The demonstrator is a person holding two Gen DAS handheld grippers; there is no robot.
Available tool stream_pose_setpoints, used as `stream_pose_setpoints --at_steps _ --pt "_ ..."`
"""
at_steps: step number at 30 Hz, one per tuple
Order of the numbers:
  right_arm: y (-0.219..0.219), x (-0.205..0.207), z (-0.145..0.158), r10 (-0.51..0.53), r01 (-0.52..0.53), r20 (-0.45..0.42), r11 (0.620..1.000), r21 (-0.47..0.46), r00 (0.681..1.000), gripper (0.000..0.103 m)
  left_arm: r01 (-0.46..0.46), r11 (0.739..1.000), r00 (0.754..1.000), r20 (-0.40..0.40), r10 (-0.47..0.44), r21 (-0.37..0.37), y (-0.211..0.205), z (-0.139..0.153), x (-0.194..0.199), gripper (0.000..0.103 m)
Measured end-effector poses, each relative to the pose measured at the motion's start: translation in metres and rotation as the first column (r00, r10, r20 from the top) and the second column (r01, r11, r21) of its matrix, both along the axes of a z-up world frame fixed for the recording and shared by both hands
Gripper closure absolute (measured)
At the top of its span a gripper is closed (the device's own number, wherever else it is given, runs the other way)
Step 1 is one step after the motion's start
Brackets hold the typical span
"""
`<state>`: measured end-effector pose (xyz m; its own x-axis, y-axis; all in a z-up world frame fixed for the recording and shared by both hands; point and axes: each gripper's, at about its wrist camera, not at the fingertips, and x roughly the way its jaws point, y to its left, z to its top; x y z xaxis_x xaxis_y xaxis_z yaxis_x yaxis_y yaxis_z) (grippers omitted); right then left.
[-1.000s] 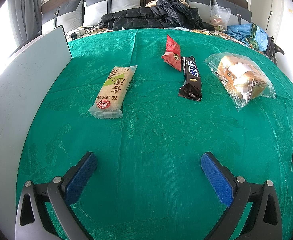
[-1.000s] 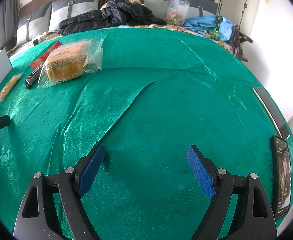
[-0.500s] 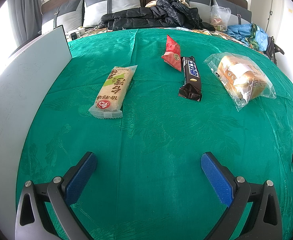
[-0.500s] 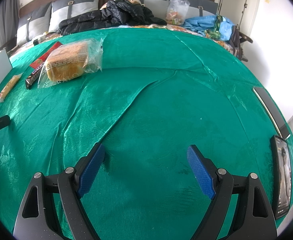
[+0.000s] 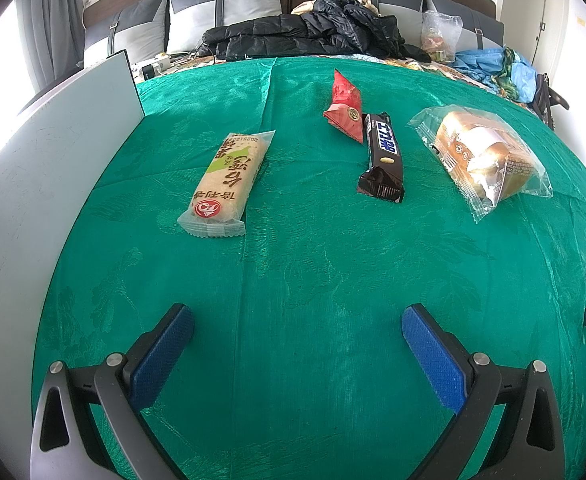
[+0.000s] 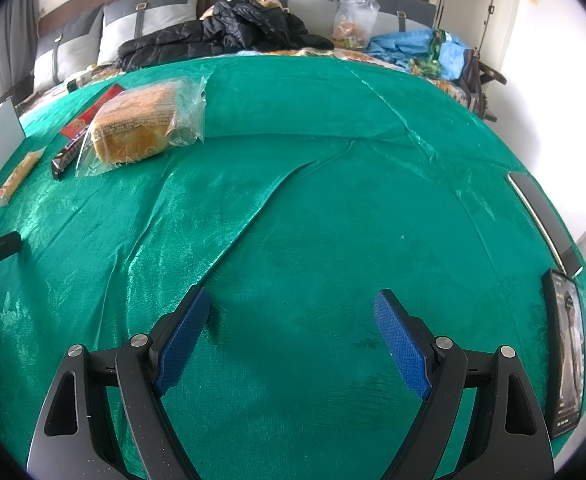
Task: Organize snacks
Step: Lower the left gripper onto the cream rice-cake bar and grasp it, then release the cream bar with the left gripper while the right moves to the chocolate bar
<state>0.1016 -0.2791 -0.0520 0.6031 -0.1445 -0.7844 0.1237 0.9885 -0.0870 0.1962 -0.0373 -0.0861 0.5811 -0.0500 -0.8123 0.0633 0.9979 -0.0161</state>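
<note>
Since nothing has shifted vs the frames a sec ago, this reads as pre-start idle: both grippers hang tilted down over the green cloth (image 5: 293, 280), neither touching a snack. Left gripper (image 5: 297, 330) jaws spread wide, empty; right gripper (image 6: 291, 320) same, wide apart w/ only bare cloth between the pads. Snacks all lie loose, well ahead of the left gripper: rice cracker pack (image 5: 227, 184) on the left, red packet (image 5: 345, 106) touching the top of the dark choc bar (image 5: 385, 156), bagged bread (image 5: 483, 160) to the right, apart from the bar. Right view shows the same four far off to its left. Phone (image 6: 567, 360) sits at the cloth's right edge. Judgement: organizing not begun; the left gripper looks nearer the snacks.
</note>
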Motion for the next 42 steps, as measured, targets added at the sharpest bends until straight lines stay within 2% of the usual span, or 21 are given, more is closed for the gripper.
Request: stream_pose_setpoints --at_steps 2,5,7,9,10,12,16,18,19,20,21,22,23,26,35,38,40,41,42 --pt "0.0 0.0 0.0 0.0 0.0 0.0 1.0 -0.001 1.0 0.017 0.006 1.0 1.0 -0.005 -0.006 0.001 0.001 0.0 0.0 0.0" --pt "0.0 0.0 0.0 0.0 0.0 0.0 1.0 0.001 1.0 0.017 0.098 0.995 0.991 -0.094 -0.097 0.004 0.005 0.001 -0.003 0.0" --pt "0.0 0.0 0.0 0.0 0.0 0.0 1.0 0.004 1.0 0.017 0.123 0.992 0.982 -0.145 -0.124 -0.017 0.012 0.005 -0.001 0.0" --pt "0.0 0.0 0.0 0.0 0.0 -0.001 1.0 0.006 1.0 0.017 0.126 0.99 0.985 -0.115 -0.132 -0.062 0.024 0.018 0.005 0.0" --pt "0.0 0.0 0.0 0.0 0.0 -0.001 1.0 0.006 1.0 0.017 0.112 0.992 0.99 -0.082 -0.117 -0.061 0.033 0.029 0.014 0.0" --pt "0.001 0.0 0.0 0.0 0.0 -0.001 1.0 0.007 1.0 0.017 0.079 0.996 0.994 -0.075 -0.081 -0.032 0.044 0.038 0.037 0.0" --pt "0.0 0.0 0.0 0.0 0.0 -0.001 1.0 0.008 1.0 0.017 0.065 0.998 0.982 -0.175 -0.065 -0.007 0.048 0.025 0.091 0.0" --pt "0.0 0.001 0.0 0.0 0.0 -0.001 1.0 0.009 1.0 0.017 0.075 0.997 0.98 -0.184 -0.072 0.007 0.044 0.018 0.105 0.004" --pt "0.001 0.001 0.0 0.0 0.0 -0.001 1.0 0.01 1.0 0.017 0.084 0.996 0.981 -0.179 -0.079 0.021 0.041 0.016 0.109 0.008" --pt "0.001 0.0 0.0 0.0 0.0 -0.001 1.0 0.01 1.0 0.017 0.093 0.995 0.981 -0.176 -0.086 0.032 0.038 0.015 0.112 0.024" --pt "0.001 0.0 0.0 0.0 0.0 -0.001 1.0 0.01 1.0 0.017 0.098 0.995 0.98 -0.179 -0.09 0.034 0.036 0.015 0.113 0.049" --pt "0.002 0.001 0.0 0.0 0.0 -0.001 1.0 0.01 1.0 0.017 0.103 0.995 0.979 -0.175 -0.1 0.008 0.035 0.015 0.113 0.057" --pt "0.001 0.0 0.0 0.0 0.0 -0.001 1.0 0.01 1.0 0.017 0.1 0.995 0.981 -0.164 -0.102 -0.02 0.037 0.017 0.109 0.073" --pt "0.001 0.001 0.0 0.0 0.0 -0.001 1.0 0.01 1.0 0.017 0.093 0.995 0.983 -0.156 -0.098 -0.043 0.042 0.02 0.094 0.073" --pt "0.001 0.0 0.0 -0.001 0.001 -0.001 1.0 0.009 1.0 0.017 0.07 0.996 0.989 -0.125 -0.076 -0.056 0.067 0.029 -0.02 0.073" --pt "0.001 0.0 0.0 -0.001 0.001 -0.001 1.0 0.009 1.0 0.017 0.05 0.997 0.993 -0.102 -0.055 -0.055 0.073 0.027 -0.04 0.073" --pt "0.002 0.0 0.0 -0.001 0.001 -0.001 1.0 0.007 1.0 0.017 0.029 0.998 0.994 -0.101 -0.033 -0.047 0.076 0.019 -0.042 0.069" --pt "0.001 0.0 0.0 -0.001 0.001 -0.001 1.0 0.008 1.0 0.017 0.018 0.998 0.996 -0.086 -0.022 -0.054 0.078 0.015 -0.042 0.064" --pt "0.001 0.0 0.0 -0.001 0.001 -0.001 1.0 0.007 1.0 0.017 0.019 0.998 0.998 -0.058 -0.022 -0.059 0.078 0.016 -0.042 0.042"
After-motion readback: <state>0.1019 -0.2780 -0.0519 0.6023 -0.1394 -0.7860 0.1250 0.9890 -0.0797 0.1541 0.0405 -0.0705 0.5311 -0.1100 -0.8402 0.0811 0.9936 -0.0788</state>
